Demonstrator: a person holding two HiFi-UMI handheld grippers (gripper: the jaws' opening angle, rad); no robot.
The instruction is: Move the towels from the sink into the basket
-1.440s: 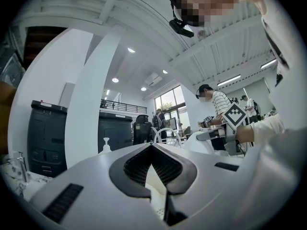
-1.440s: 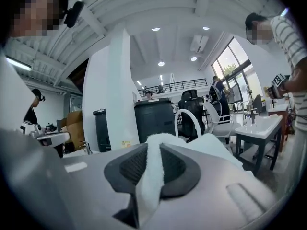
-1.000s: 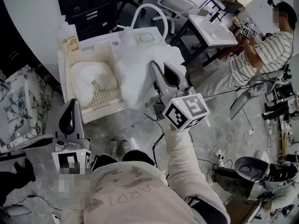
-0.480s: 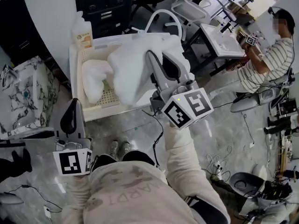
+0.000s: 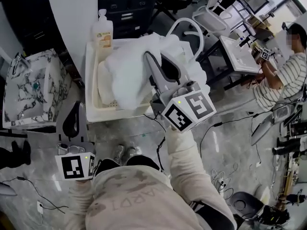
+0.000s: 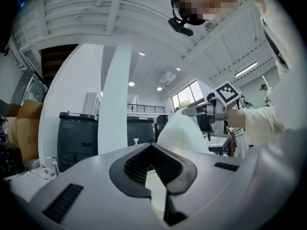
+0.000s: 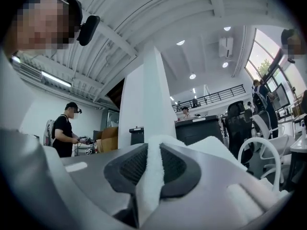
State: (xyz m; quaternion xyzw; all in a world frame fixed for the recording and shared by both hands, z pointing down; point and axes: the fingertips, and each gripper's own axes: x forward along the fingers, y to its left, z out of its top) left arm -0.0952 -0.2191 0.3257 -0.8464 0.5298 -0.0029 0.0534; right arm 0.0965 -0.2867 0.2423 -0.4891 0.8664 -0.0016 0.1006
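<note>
My right tongs [image 5: 149,61] are clamped on a white towel [image 5: 125,75], which hangs over the basket [image 5: 90,87]; my left tongs [image 5: 73,107] sit low near my waist, tips together, empty

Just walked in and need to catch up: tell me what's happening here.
A person is working two handheld grippers. The right gripper is clamped on a white towel, which hangs bunched over the basket. The left gripper is shut and empty, held low near the person's body. The towel is not yet released into the basket.
</note>
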